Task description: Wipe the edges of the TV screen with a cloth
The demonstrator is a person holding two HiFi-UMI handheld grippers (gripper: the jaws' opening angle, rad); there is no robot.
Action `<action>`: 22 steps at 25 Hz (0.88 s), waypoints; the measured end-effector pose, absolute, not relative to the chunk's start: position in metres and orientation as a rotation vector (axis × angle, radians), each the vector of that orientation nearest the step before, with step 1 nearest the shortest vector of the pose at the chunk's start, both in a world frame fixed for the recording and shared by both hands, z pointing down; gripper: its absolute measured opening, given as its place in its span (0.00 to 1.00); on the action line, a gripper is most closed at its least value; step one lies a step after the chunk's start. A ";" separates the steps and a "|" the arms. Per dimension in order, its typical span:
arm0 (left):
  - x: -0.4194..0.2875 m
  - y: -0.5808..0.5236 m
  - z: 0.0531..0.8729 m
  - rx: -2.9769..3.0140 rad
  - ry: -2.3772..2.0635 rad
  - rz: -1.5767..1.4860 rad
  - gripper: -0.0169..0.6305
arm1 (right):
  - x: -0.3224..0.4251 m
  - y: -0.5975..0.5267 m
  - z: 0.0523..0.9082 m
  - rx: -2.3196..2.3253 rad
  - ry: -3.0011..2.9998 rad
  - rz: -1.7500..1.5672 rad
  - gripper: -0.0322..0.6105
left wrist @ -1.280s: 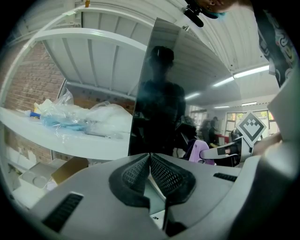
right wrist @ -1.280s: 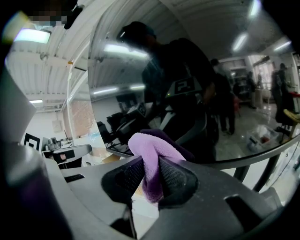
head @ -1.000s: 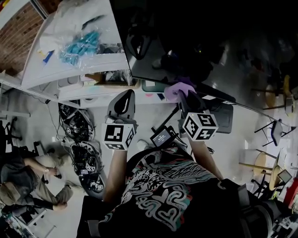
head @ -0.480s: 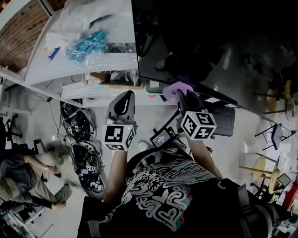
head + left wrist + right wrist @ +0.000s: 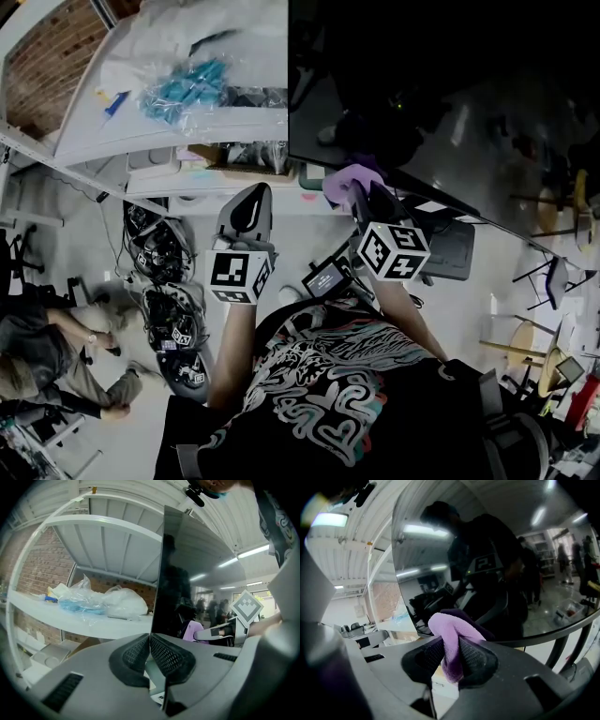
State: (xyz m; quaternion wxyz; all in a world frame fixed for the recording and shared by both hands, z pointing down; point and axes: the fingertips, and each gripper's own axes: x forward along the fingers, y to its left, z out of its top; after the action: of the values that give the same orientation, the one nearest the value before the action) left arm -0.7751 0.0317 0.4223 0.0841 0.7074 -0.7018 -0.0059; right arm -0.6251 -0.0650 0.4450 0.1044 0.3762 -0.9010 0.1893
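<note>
Right gripper (image 5: 449, 657) is clenched on the purple cloth (image 5: 451, 637). A wad pokes ahead of the jaws, at the bottom edge of the TV screen (image 5: 441, 103) near its corner. Left gripper (image 5: 150, 652) is pinched closed on nothing and held low, probably to keep clear.

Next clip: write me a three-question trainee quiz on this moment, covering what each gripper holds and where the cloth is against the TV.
1. True or false: the left gripper holds the cloth.
2. Multiple choice: how do the right gripper jaws stand? A) wide apart and empty; B) closed on the purple cloth; C) closed on nothing.
3. Fill in the blank: in the head view the cloth is up by the TV screen at its ___ edge, near the left corner.

Key: 1 false, its jaws are together with nothing between them; 2 B; 3 bottom.
</note>
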 end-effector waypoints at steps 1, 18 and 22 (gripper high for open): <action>-0.775 0.032 0.423 2.110 -2.094 -0.016 0.06 | -0.627 -0.065 0.445 1.107 -2.659 0.567 0.22; -0.787 0.051 0.421 2.071 -2.139 -0.022 0.06 | -0.668 -0.057 0.447 1.024 -2.708 0.651 0.23; -0.789 0.054 0.421 2.062 -2.147 -0.026 0.06 | -0.675 -0.055 0.448 1.001 -2.715 0.653 0.22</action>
State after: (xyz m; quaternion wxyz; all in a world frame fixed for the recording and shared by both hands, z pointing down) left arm -0.7886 0.0541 0.4214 0.0822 0.6902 -0.7189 -0.0088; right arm -0.6748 -0.0547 0.4479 0.0875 0.3361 -0.9117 0.2194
